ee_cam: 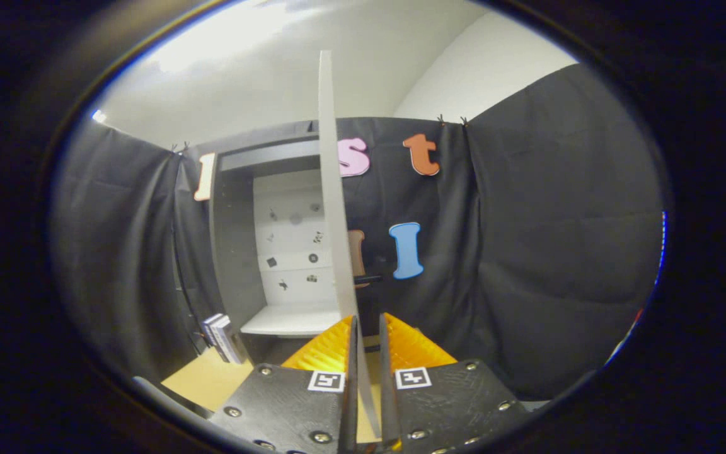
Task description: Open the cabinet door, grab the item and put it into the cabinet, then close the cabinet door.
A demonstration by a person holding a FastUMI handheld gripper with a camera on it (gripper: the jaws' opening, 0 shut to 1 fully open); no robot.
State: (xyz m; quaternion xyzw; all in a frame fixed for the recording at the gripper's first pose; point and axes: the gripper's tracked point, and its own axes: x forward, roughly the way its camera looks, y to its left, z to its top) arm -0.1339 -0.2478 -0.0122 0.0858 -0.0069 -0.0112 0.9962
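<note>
The cabinet [234, 252] stands open ahead and to the left of my fingers, showing a pale back panel and a white shelf [287, 318] inside. Its white door [331, 208] is swung out toward me and seen edge-on, rising straight up from between my fingers. My gripper [368, 325] is shut on the door's lower edge, one finger on each face. The item, a small box-like object [223, 337], stands on the wooden table [208, 378] just left of the cabinet's base.
Black cloth walls close the booth to the left, behind and to the right. A thin dark cable hangs down the cloth left of the cabinet. White wall and ceiling show above.
</note>
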